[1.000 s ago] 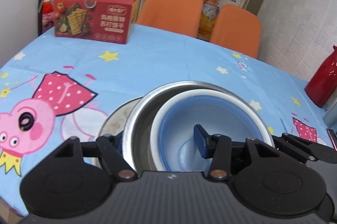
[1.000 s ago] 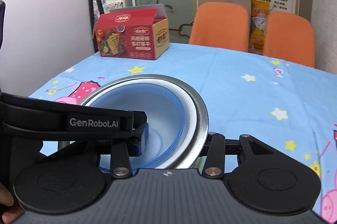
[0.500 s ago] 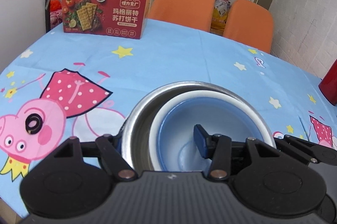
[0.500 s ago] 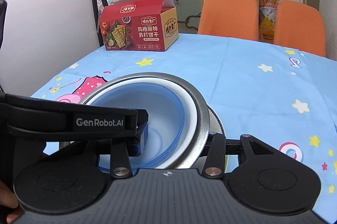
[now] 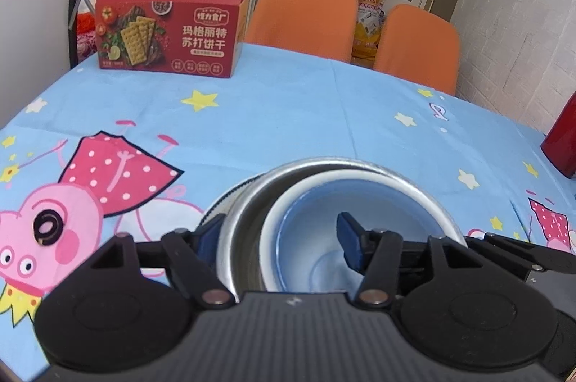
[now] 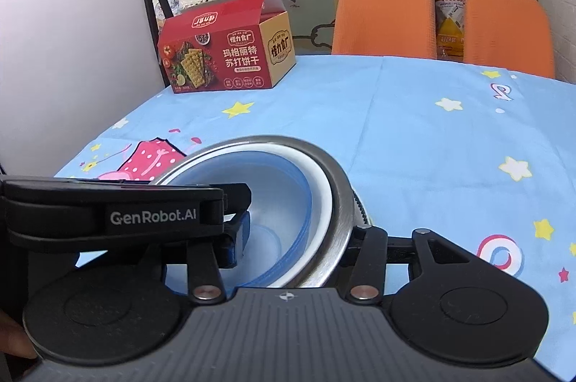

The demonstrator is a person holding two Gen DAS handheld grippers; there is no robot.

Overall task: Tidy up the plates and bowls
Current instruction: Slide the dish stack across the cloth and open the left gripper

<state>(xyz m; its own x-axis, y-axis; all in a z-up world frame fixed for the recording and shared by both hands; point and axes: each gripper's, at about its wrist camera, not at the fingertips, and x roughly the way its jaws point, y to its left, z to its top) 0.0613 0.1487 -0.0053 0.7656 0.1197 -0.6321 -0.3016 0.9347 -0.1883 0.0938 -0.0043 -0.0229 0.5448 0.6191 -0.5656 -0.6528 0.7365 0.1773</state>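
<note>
Gripping opposite rims of the steel bowl (image 5: 248, 198) at lower centre, with the blue bowl (image 5: 324, 223) nested inside, the left gripper (image 5: 277, 238) and right gripper (image 6: 298, 238) could tilt it if pulled unevenly.

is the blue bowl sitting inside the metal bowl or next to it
Inside. The blue bowl is nested in the metal bowl; the right wrist view shows its white rim ringed all round by the steel rim. Both bowls look empty.
</note>
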